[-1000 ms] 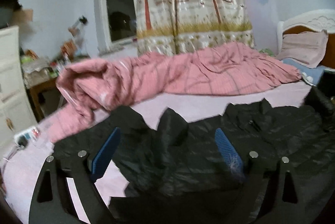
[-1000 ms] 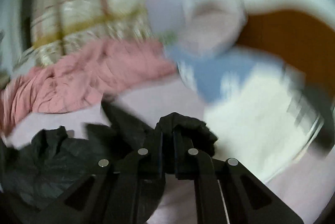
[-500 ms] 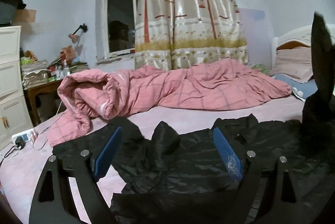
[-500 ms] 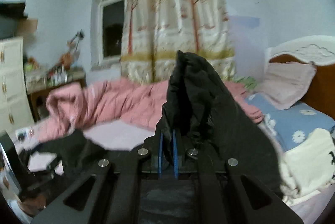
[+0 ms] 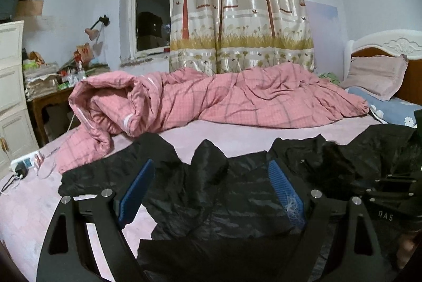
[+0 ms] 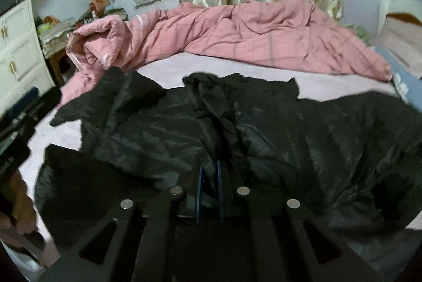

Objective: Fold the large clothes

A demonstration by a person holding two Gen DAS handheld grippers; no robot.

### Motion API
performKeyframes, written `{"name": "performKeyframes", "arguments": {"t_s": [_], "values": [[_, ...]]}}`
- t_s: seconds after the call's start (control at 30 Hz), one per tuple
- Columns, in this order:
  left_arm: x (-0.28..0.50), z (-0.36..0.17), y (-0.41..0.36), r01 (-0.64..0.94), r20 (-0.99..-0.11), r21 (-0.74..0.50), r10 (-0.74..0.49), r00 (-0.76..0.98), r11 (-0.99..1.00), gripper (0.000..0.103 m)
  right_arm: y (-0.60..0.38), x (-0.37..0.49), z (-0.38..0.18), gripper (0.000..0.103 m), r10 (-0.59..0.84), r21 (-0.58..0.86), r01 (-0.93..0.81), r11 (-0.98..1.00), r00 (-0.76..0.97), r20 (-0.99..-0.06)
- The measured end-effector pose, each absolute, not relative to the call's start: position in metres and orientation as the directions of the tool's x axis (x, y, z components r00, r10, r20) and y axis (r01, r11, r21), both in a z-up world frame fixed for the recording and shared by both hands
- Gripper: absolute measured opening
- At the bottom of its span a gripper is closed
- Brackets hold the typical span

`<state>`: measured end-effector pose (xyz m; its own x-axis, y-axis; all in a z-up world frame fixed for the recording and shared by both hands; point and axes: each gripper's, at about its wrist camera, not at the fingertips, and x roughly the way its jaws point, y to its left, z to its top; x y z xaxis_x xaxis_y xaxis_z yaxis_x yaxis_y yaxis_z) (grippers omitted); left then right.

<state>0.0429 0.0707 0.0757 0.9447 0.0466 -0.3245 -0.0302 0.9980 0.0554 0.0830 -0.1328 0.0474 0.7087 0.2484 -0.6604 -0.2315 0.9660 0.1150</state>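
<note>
A black shiny jacket (image 5: 211, 218) lies spread on the pink bed sheet (image 5: 237, 134). My left gripper (image 5: 211, 189) stays low over its near left part, open wide, and its blue pads (image 5: 135, 192) touch nothing. My right gripper (image 6: 208, 171) is down on the jacket (image 6: 290, 129) with a bunched fold of black fabric in the narrow gap between its pads, and its jaws are opening. In the left wrist view the right gripper (image 5: 390, 192) shows at the right edge. In the right wrist view the left gripper (image 6: 18, 113) shows at the left edge.
A rumpled pink checked quilt (image 5: 224, 100) runs across the far side of the bed. Pillows (image 5: 377, 76) lie at the headboard on the right. A power strip (image 5: 25, 164) with cables sits at the bed's left edge, by a white cabinet (image 5: 10, 87) and a cluttered table (image 5: 50, 95).
My right gripper carried a raised jacket fold leftward and down onto the spread jacket. The left gripper stayed where it was, open.
</note>
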Motion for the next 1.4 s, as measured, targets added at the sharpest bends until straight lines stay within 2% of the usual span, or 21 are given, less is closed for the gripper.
{"name": "performKeyframes", "arguments": {"t_s": [0.1,0.17,0.27,0.43,0.5,0.57,0.7,0.73,0.8,0.83,0.93,1.07,1.2,1.3,1.4], "values": [[0.044,0.073,0.068,-0.001,-0.338,0.067,0.024,0.941,0.998,0.087,-0.140,0.076,0.059,0.033,0.243,0.124,-0.216,0.969,0.719,-0.651],[0.046,0.070,0.064,0.057,-0.364,0.064,-0.030,0.931,0.996,0.087,-0.150,0.070,0.073,0.054,0.247,0.148,-0.198,0.969,0.748,-0.616],[0.056,0.061,0.056,0.208,-0.447,0.003,-0.185,0.875,0.978,0.087,-0.170,0.062,0.098,0.055,0.229,0.158,-0.168,0.973,0.787,-0.573],[0.085,0.047,0.035,0.400,-0.550,-0.272,-0.482,0.682,0.875,0.087,-0.224,0.049,0.125,0.056,0.080,0.153,0.000,0.988,0.852,-0.518],[0.102,0.038,0.017,0.429,-0.592,-0.350,-0.552,0.587,0.833,0.087,-0.247,0.047,0.132,0.056,0.011,0.157,0.078,0.985,0.865,-0.502],[0.119,0.029,-0.005,0.424,-0.673,-0.337,-0.530,0.517,0.841,0.087,-0.274,0.041,0.138,0.056,-0.053,0.174,0.155,0.973,0.874,-0.483],[0.137,0.013,-0.033,0.407,-0.726,-0.368,-0.532,0.436,0.836,0.084,-0.314,0.022,0.135,0.056,-0.139,0.213,0.262,0.941,0.874,-0.465],[0.140,0.009,-0.037,0.405,-0.743,-0.356,-0.518,0.425,0.842,0.073,-0.325,0.017,0.132,0.056,-0.168,0.219,0.295,0.930,0.871,-0.462],[0.139,0.000,-0.044,0.413,-0.766,-0.306,-0.480,0.429,0.858,0.034,-0.341,0.016,0.129,0.056,-0.192,0.234,0.328,0.915,0.866,-0.462],[0.137,-0.002,-0.042,0.408,-0.767,-0.292,-0.466,0.441,0.865,0.003,-0.351,0.016,0.130,0.056,-0.195,0.250,0.339,0.907,0.864,-0.465],[0.128,0.010,-0.022,0.378,-0.707,-0.310,-0.477,0.523,0.872,0.003,-0.369,0.017,0.132,0.056,-0.152,0.302,0.316,0.899,0.874,-0.462],[0.117,0.046,0.013,0.271,-0.635,-0.134,-0.293,0.715,0.953,0.003,-0.377,0.014,0.132,0.056,-0.141,0.328,0.311,0.892,0.881,-0.451],[0.117,0.065,0.060,0.125,-0.609,-0.035,-0.120,0.784,0.992,0.003,-0.371,0.016,0.128,0.057,-0.106,0.343,0.287,0.895,0.881,-0.462],[0.120,0.063,0.090,0.037,-0.618,-0.001,-0.029,0.785,0.999,0.003,-0.351,0.033,0.116,0.060,-0.031,0.309,0.221,0.925,0.854,-0.520],[0.124,0.055,0.103,0.039,-0.647,-0.025,-0.046,0.761,0.999,0.003,-0.322,0.054,0.097,0.060,0.052,0.253,0.132,0.958,0.790,-0.611]]}}
